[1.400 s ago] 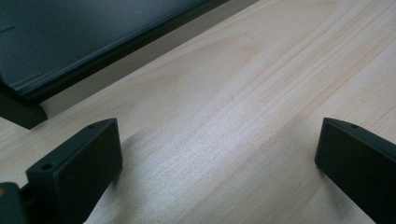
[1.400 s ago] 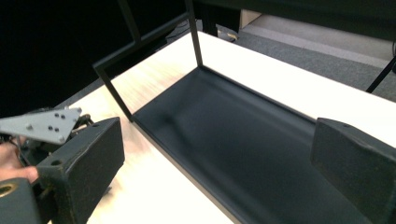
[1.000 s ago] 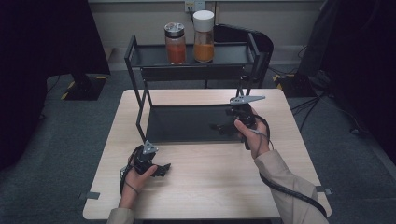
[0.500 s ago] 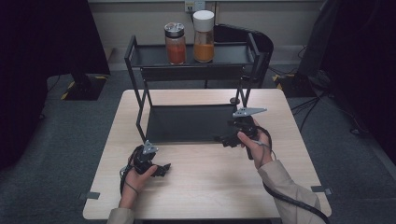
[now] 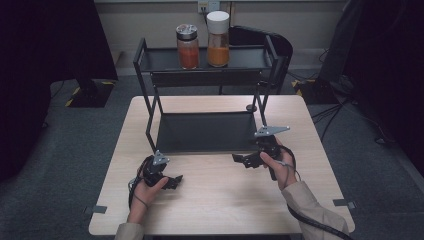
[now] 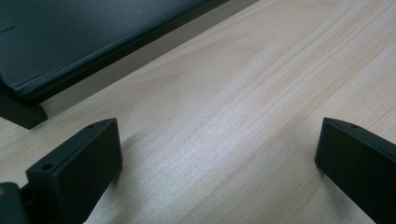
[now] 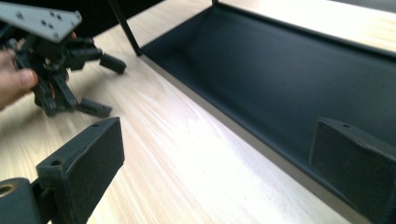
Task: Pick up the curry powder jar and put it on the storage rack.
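Rack (image 5: 202, 131) stands mid-desk (image 5: 215, 210), lower tray just ahead of my tools | left tool (image 5: 172, 182) released, empty, low over the desk | right tool (image 5: 242, 159) released, empty, beside tray's front edge | two jars (image 5: 188, 47) on top shelf

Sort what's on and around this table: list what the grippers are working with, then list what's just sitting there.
In hand:
- left gripper, jaws open, low over the table
- right gripper, jaws open, at the front edge of the black rack's bottom tray

Just sitting:
- red spice jar on the top shelf
- orange spice jar beside it
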{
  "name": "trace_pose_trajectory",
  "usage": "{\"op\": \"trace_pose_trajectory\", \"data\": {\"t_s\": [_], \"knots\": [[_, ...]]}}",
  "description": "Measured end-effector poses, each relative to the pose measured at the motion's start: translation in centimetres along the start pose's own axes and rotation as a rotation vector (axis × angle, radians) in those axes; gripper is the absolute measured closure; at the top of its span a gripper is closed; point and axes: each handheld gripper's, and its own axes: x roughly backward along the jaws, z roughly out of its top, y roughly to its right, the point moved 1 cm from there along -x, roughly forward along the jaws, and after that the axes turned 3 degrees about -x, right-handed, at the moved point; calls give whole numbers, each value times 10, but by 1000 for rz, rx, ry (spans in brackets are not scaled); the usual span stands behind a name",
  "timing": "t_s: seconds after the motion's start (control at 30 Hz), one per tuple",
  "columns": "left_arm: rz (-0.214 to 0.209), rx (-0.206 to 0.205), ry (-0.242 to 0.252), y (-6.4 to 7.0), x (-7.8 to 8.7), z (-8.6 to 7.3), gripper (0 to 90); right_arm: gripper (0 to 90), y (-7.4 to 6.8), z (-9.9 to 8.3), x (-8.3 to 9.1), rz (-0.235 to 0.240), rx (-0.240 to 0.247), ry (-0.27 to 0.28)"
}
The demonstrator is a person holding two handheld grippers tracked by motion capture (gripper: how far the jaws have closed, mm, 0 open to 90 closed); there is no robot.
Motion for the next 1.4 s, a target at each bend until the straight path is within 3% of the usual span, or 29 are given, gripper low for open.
{"op": "trace_pose_trajectory", "data": {"t_s": [0.53,1.03,1.4], "knots": [[0,0,1,0,0,0,0,19,12,-33,9,1,-10,-17],[0,0,0,0,0,0,0,19,30,-70,31,-69,-28,-34],[0,0,1,0,0,0,0,19,40,-87,44,-108,-44,-51]]}}
